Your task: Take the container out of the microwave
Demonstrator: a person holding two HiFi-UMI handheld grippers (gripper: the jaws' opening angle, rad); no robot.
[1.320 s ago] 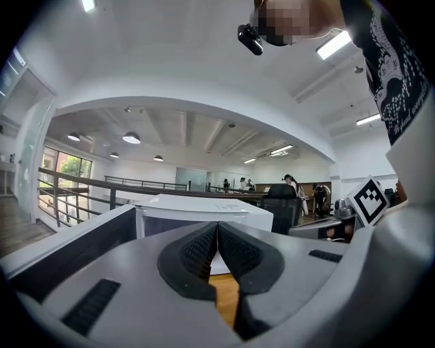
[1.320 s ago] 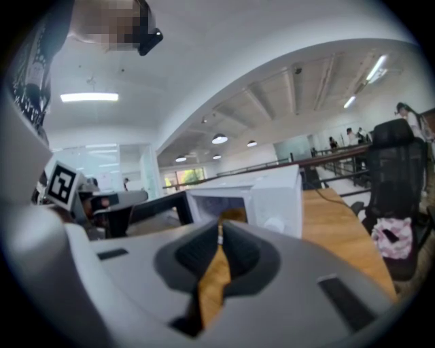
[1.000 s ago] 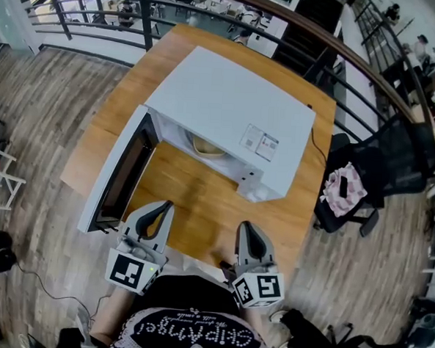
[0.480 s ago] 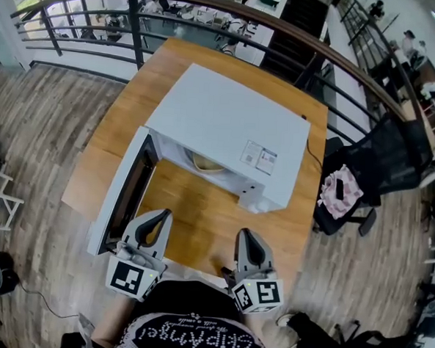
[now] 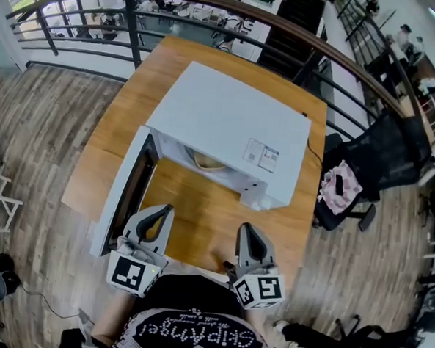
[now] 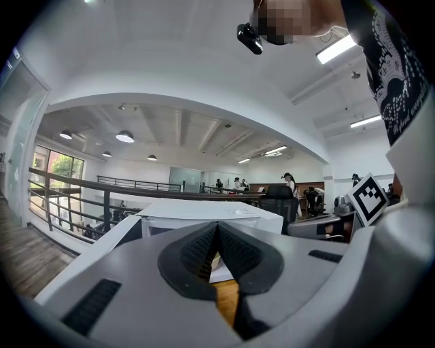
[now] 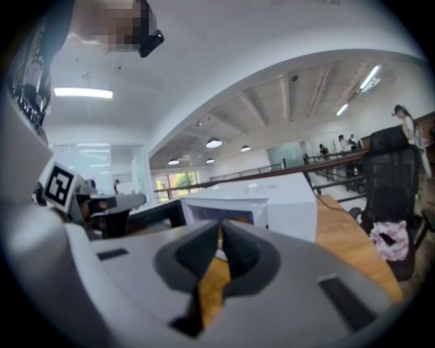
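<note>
A white microwave point(image 5: 228, 126) stands on a wooden table point(image 5: 200, 213), its door point(image 5: 124, 193) swung open to the left. Inside the opening shows the rim of a beige container point(image 5: 207, 161). My left gripper point(image 5: 158, 211) hangs near the table's front edge, just right of the open door, shut with nothing in it. My right gripper point(image 5: 245, 229) is level with it, in front of the microwave's control side, also shut and empty. In the left gripper view the left gripper point(image 6: 217, 228) points at the microwave point(image 6: 204, 212). The right gripper point(image 7: 220, 228) faces the microwave point(image 7: 285, 204) and its door point(image 7: 160, 216).
A black office chair point(image 5: 383, 161) with a pink bundle point(image 5: 338, 188) stands right of the table. A dark railing point(image 5: 213, 4) curves behind the table. A cable point(image 5: 314, 150) runs off the microwave's right side. Bare tabletop lies between the grippers and the microwave.
Both grippers have shifted only slightly and stay shut. The head view has drifted a little. The door stays open and the container has not moved.
</note>
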